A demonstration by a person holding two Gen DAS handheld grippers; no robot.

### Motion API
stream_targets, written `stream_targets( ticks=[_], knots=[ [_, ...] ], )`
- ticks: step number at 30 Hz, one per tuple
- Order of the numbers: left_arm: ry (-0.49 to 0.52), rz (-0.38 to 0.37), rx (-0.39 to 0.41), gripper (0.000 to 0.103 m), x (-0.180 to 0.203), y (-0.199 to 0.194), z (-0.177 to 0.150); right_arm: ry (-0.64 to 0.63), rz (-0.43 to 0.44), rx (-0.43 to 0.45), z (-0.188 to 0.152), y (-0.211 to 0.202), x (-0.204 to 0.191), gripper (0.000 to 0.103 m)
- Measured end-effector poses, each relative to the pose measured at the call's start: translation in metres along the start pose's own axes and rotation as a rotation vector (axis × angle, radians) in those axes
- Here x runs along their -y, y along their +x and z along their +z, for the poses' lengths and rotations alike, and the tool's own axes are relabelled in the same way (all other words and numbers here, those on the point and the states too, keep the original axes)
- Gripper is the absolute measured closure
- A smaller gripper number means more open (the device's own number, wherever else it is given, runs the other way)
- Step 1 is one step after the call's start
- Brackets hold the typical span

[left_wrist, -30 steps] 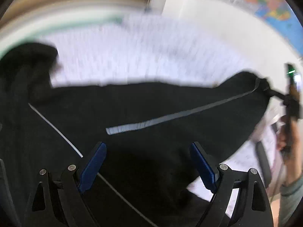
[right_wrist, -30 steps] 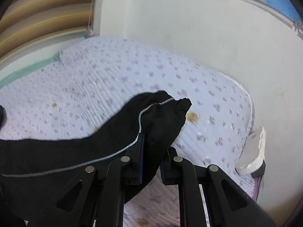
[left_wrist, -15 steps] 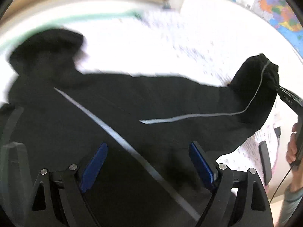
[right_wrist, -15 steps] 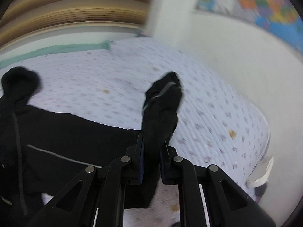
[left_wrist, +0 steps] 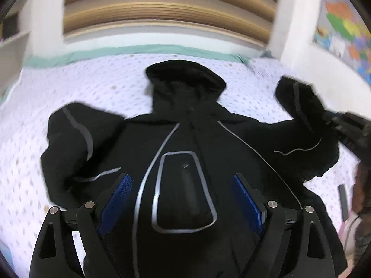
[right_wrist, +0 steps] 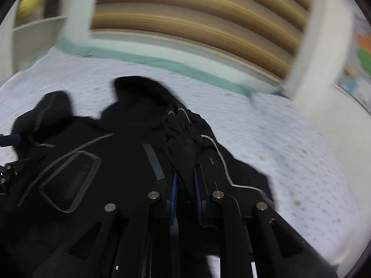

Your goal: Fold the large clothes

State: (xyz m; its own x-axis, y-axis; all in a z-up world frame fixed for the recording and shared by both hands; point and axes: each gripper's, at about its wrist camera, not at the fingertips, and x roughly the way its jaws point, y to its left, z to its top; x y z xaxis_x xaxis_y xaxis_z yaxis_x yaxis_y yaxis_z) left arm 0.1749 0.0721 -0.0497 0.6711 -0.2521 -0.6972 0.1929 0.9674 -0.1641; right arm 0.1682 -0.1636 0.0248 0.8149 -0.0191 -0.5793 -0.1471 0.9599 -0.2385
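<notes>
A black hooded jacket (left_wrist: 185,157) is lying spread on a bed (left_wrist: 104,78) with a floral quilt (hood toward twelve o'clock), wooden blinds (left_wrist: 167,7) behind. The left tongs (left_wrist: 183,199) are hovering spread above it; the right tongs (right_wrist: 184,185) are pinching its sleeve (right_wrist: 183,153).

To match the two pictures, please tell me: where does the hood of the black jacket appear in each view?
Left wrist view: the hood is at top centre, on the bed cover beyond the open left claw.
Right wrist view: the hood is upper left of centre, beyond the right claw, which is shut on a sleeve.
Shared landmark: the green strip behind the hood.
</notes>
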Motion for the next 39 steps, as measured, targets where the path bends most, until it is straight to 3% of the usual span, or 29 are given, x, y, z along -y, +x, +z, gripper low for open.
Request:
stream_targets(
  ticks=[5, 8, 12, 17, 20, 22, 24, 27, 29, 31, 35, 39],
  knots=[
    [-0.129, 0.026, -0.001, 0.015, -0.056, 0.002, -0.025, -0.043, 0.121, -0.036, 0.008, 0.029, -0.074, 0.086],
    [-0.208, -0.016, 0.016, 0.015, -0.083, -0.004, -0.039, -0.033, 0.224, -0.079, 0.012, 0.049, -0.114, 0.085],
    [-0.212, 0.002, 0.020, 0.015, -0.105, -0.006, -0.053, -0.045, 0.365, -0.141, 0.007, 0.080, -0.169, 0.085],
    [-0.223, -0.010, 0.009, 0.015, -0.129, -0.006, -0.068, -0.059, 0.441, -0.236, -0.018, 0.121, -0.229, 0.084],
    [-0.234, -0.011, 0.012, 0.015, -0.131, 0.002, -0.065, -0.090, 0.429, -0.278, -0.038, 0.142, -0.251, 0.077],
    [-0.243, -0.019, 0.009, 0.015, -0.132, 0.009, -0.062, -0.109, 0.445, -0.253, -0.042, 0.140, -0.253, 0.059],
    [-0.258, -0.064, 0.000, 0.015, -0.134, 0.012, -0.058, -0.106, 0.511, -0.241, -0.041, 0.131, -0.250, 0.044],
    [-0.284, -0.177, -0.029, 0.015, -0.130, 0.015, -0.049, -0.072, 0.584, -0.194, -0.035, 0.104, -0.225, 0.042],
    [-0.305, -0.274, -0.063, 0.015, -0.124, 0.022, -0.040, -0.065, 0.555, -0.119, -0.031, 0.080, -0.199, 0.042],
    [-0.304, -0.289, -0.077, 0.015, -0.116, 0.028, -0.031, -0.061, 0.496, -0.065, -0.029, 0.062, -0.173, 0.042],
    [-0.238, -0.216, -0.118, 0.015, -0.092, 0.059, -0.010, -0.010, 0.345, -0.018, -0.027, 0.050, -0.101, 0.042],
    [-0.205, -0.050, -0.180, 0.015, -0.079, 0.111, -0.004, 0.093, 0.224, -0.048, -0.047, 0.053, -0.031, 0.042]
  ],
)
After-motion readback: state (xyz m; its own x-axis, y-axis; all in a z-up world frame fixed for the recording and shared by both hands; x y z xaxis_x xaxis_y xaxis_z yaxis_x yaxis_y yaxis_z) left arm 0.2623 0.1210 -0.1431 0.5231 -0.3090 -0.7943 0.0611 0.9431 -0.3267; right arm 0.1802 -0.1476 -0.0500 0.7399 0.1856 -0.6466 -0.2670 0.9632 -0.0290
